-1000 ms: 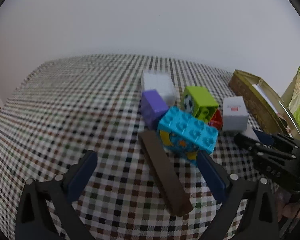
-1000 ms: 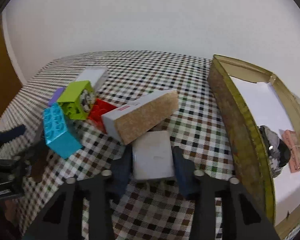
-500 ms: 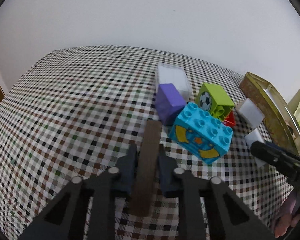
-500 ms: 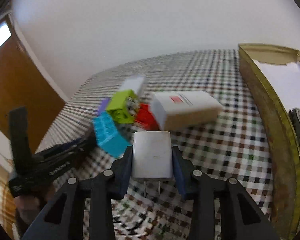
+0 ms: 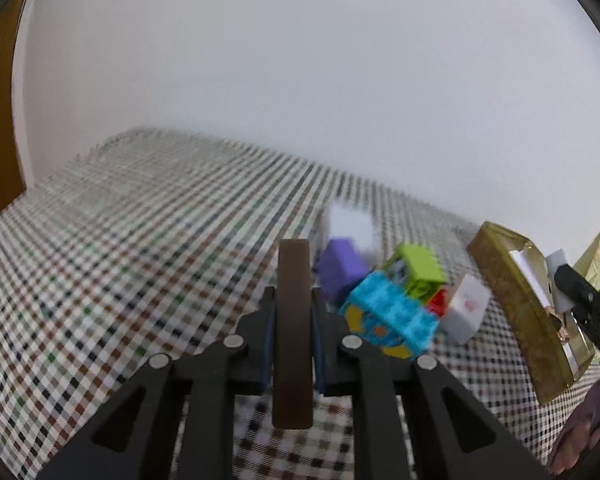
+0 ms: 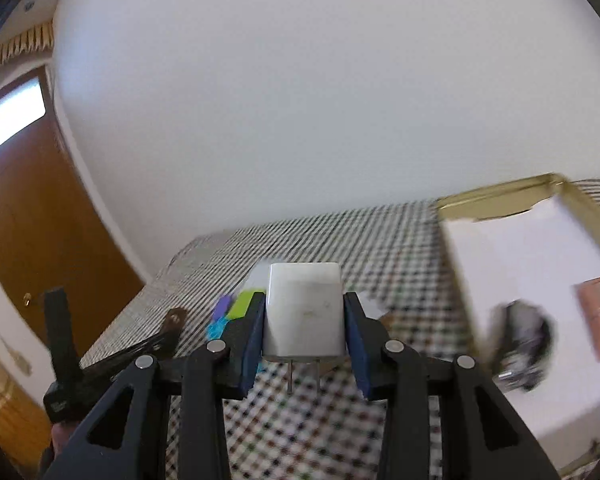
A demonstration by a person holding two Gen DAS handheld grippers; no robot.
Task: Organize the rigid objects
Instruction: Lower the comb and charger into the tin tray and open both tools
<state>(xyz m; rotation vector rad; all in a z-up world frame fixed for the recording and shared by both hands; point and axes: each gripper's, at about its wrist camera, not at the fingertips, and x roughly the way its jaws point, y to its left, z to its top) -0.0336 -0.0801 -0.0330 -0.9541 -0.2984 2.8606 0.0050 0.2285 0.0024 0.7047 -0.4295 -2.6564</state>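
Left wrist: blocks point(image 5: 396, 304) beside gold box point(image 5: 516, 312)

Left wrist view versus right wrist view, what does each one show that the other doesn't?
Only the left wrist view shows the white box by the toy bricks, and the left gripper shut on the brown bar.

Only the right wrist view shows the door and the items inside the tray.

Both show the checkered tablecloth, the gold tray and the white charger.
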